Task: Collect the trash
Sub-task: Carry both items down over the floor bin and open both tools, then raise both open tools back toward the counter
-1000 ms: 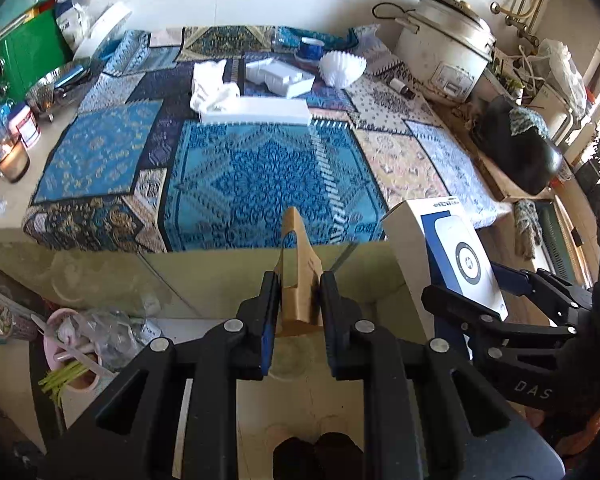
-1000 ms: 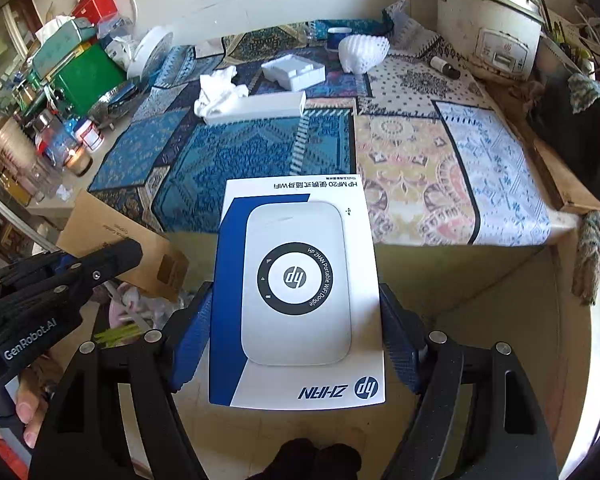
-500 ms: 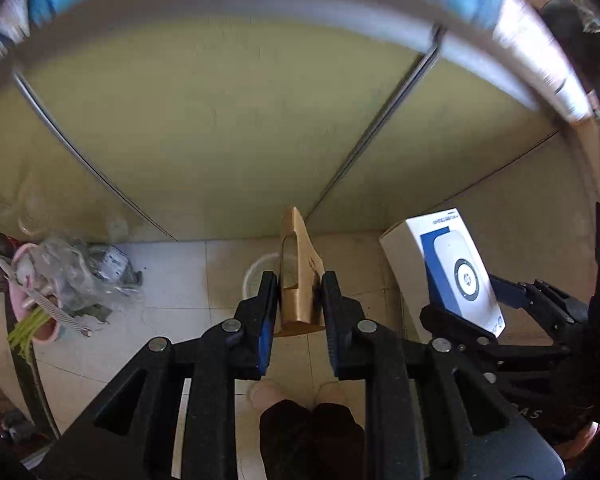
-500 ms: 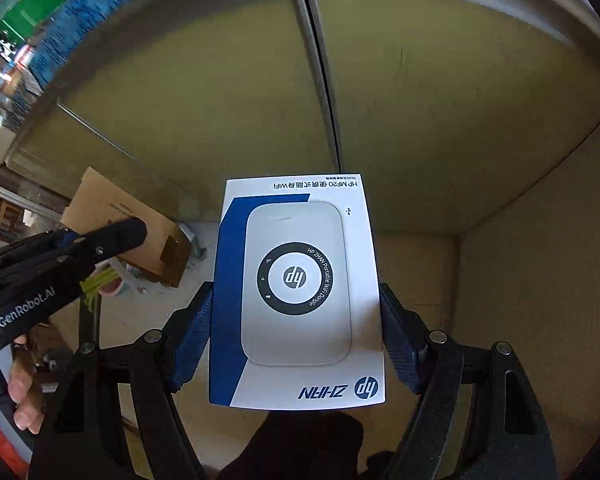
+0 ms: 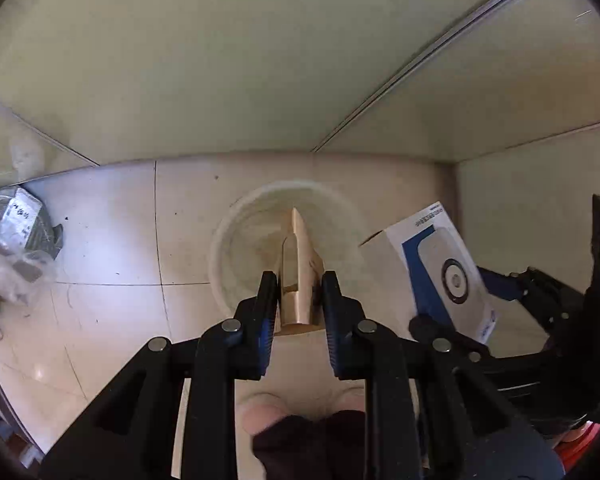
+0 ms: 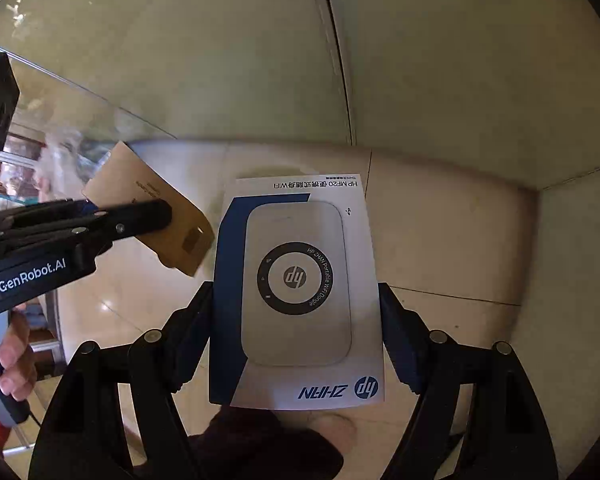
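the pale, glossy tiled floor [image 5: 108,240] runs up to yellowish-green cabinet panels [image 5: 220,60] at its far edge. a round, translucent white plastic bin [image 5: 236,248] stands on the tiles near those panels. at the left edge a crumpled clear plastic bag holding grey packaging [image 5: 16,236] lies on the floor, well apart from the bin. thin dark grout lines cross the tiles.

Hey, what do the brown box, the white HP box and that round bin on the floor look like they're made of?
Brown box: plain kraft cardboard, matte, with raw tan faces and a die-cut tab slot. White HP box: coated paperboard, smooth with a slight sheen, sharp printed graphics. Round bin: probably plastic, translucent whitish, with a thin moulded rim; the look leaves that open.
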The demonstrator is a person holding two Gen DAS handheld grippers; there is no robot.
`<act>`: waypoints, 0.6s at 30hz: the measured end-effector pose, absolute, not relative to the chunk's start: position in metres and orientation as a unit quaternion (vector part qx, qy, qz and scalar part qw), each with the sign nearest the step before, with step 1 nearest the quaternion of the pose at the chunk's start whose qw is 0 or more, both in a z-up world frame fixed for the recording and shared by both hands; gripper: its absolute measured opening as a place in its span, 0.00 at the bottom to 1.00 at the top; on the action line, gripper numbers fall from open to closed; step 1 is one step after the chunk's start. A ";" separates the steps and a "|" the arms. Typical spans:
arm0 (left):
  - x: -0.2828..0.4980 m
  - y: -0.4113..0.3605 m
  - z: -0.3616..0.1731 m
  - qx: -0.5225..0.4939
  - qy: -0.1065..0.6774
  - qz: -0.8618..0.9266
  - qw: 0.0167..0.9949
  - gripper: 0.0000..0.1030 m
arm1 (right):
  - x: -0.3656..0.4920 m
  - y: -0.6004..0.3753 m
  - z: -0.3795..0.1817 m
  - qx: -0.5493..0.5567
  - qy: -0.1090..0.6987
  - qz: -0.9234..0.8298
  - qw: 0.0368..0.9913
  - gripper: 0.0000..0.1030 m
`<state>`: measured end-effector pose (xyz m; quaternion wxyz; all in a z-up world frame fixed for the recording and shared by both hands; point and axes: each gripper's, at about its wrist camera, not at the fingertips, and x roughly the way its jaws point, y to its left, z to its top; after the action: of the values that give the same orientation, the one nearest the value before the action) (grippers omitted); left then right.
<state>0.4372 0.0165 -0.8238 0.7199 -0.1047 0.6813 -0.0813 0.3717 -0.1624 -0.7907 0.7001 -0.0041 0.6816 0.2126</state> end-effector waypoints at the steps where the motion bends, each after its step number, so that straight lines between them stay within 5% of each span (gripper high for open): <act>1: 0.439 0.017 -0.837 -0.108 0.688 -0.084 0.713 0.21 | 0.375 -0.160 -0.803 -0.002 0.688 0.219 0.692 0.72; 6: 0.437 0.007 -0.886 -0.109 0.717 -0.095 0.681 0.24 | 0.379 -0.146 -0.847 -0.011 0.711 0.238 0.661 0.72; 18: 0.430 0.013 -0.878 -0.087 0.705 -0.067 0.700 0.39 | 0.382 -0.140 -0.853 -0.020 0.714 0.248 0.654 0.73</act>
<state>0.4303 0.0131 -0.8779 0.7005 -0.0871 0.7052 -0.0667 0.3816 -0.1401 -0.8533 0.6545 -0.0202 0.7139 0.2482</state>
